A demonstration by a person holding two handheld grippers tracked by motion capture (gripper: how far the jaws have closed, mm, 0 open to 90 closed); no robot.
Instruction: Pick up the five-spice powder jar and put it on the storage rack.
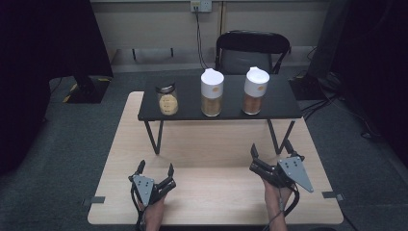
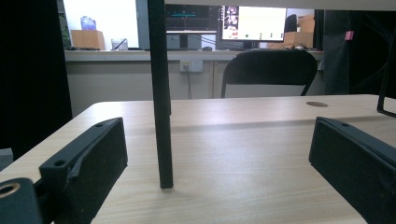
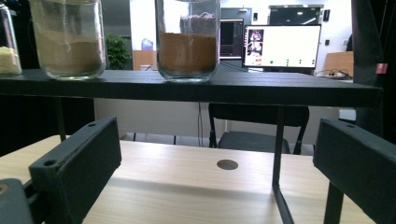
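A pale wood-grain desk (image 1: 211, 192) carries a low black shelf (image 1: 269, 103) of matte board on thin black metal legs. Three clear glass jars stand in a row on the shelf, well apart from both grippers. The short jar (image 1: 167, 100) at the left has a dark metal lid and holds pale yellow grains. The middle jar (image 1: 211, 92) is taller, with a rounded white plastic lid and tan powder inside. The right jar (image 1: 255, 90) matches it in shape and holds a redder brown powder.

The left gripper (image 1: 155, 170) rests near the desk's near edge, its blocky black fingers (image 2: 88, 158) spread wide with nothing between them; one shelf leg (image 2: 161, 116) stands upright on the desk straight ahead of it. The right gripper (image 1: 270, 149) sits at the near right, fingers (image 3: 79, 163) also wide and empty, pointed toward the shelf's right leg frame (image 3: 279, 154). A black folding chair (image 1: 252, 48) stands beyond the desk's far edge.
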